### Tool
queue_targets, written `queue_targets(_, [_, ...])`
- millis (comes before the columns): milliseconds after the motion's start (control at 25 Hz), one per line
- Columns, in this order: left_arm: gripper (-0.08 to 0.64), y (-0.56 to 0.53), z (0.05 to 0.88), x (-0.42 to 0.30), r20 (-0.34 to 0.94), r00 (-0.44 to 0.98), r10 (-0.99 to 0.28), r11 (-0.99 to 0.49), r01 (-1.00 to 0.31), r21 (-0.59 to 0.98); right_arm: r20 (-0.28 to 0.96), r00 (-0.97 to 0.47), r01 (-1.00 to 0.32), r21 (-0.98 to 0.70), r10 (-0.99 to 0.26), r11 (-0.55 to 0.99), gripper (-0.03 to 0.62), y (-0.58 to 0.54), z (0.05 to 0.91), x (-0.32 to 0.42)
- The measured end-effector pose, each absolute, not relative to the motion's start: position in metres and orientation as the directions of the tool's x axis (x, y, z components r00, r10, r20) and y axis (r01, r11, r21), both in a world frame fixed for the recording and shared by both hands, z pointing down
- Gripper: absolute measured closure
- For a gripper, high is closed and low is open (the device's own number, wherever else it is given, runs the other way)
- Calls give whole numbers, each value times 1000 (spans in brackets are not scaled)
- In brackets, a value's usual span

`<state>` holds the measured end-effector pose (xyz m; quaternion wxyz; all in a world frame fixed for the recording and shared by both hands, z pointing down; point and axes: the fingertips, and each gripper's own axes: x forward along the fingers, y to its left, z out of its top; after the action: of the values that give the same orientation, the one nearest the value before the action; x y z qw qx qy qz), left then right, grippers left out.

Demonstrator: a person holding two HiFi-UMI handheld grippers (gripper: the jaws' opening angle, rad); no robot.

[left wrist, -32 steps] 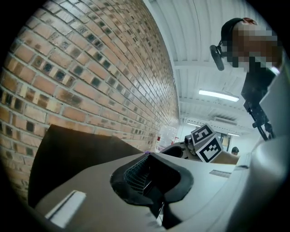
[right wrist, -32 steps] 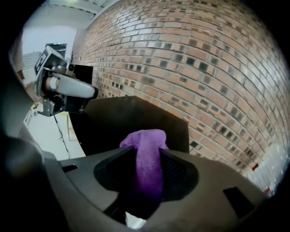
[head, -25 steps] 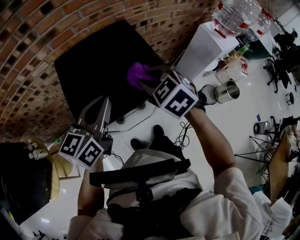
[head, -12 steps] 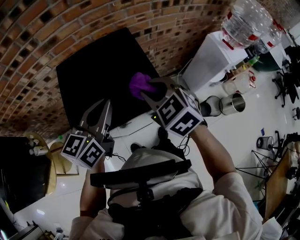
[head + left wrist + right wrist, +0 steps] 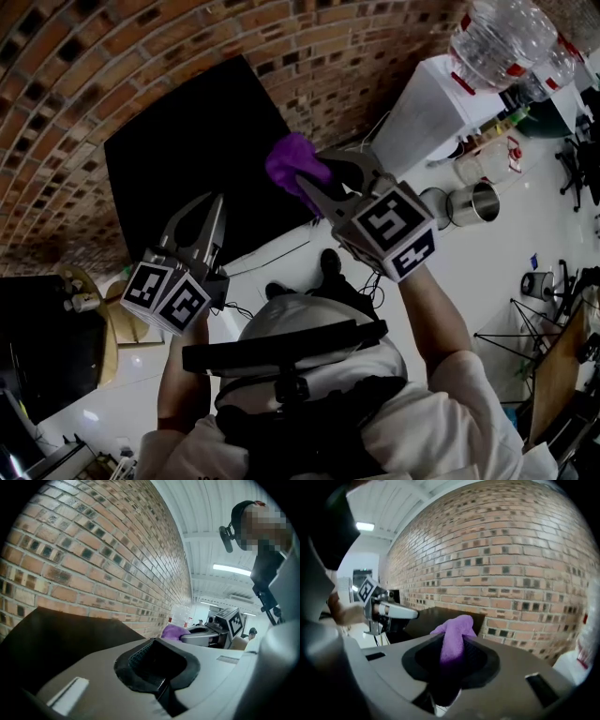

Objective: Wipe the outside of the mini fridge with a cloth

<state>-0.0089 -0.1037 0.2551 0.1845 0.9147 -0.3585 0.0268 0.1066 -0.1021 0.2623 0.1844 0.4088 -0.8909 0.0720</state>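
Mini fridge [image 5: 187,178] faces the right gripper [image 5: 314,173], whose jaws pinch the purple cloth [image 5: 295,159] near its right edge, evidently for wiping; the left gripper [image 5: 214,202] stands clear, jaws closed and empty.

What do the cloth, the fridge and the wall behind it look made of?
The cloth looks like soft purple fabric, perhaps microfibre: it bunches in limp folds. The fridge has a smooth matt black shell, metal or plastic, I cannot tell: flat, no glare. The wall is rough brick with pale mortar joints.

purple cloth [image 5: 292,161], black mini fridge [image 5: 187,178]
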Motion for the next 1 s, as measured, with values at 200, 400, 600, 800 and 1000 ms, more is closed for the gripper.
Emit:
queue_targets(200, [555, -113, 257, 5, 217, 737, -640, -679, -674, 291, 275, -595, -804, -199, -755, 561, 502, -119, 269, 156])
queue_targets(400, [555, -126, 263, 21, 260, 723, -640, -675, -691, 260, 245, -569, -819, -256, -785, 514, 502, -139, 281, 190])
queue_targets(600, [557, -138, 267, 34, 305, 697, -649, -659, -715, 231, 189, -589, -786, -358, -785, 504, 502, -163, 292, 208])
queue_targets(800, [555, -157, 271, 46, 343, 649, -680, -623, -757, 196, 119, -626, -727, -446, -770, 522, 502, -205, 302, 218])
queue_targets(1000, [554, -184, 275, 44, 337, 569, -750, -542, -821, 181, 38, -646, -662, -525, -762, 535, 502, -260, 310, 216])
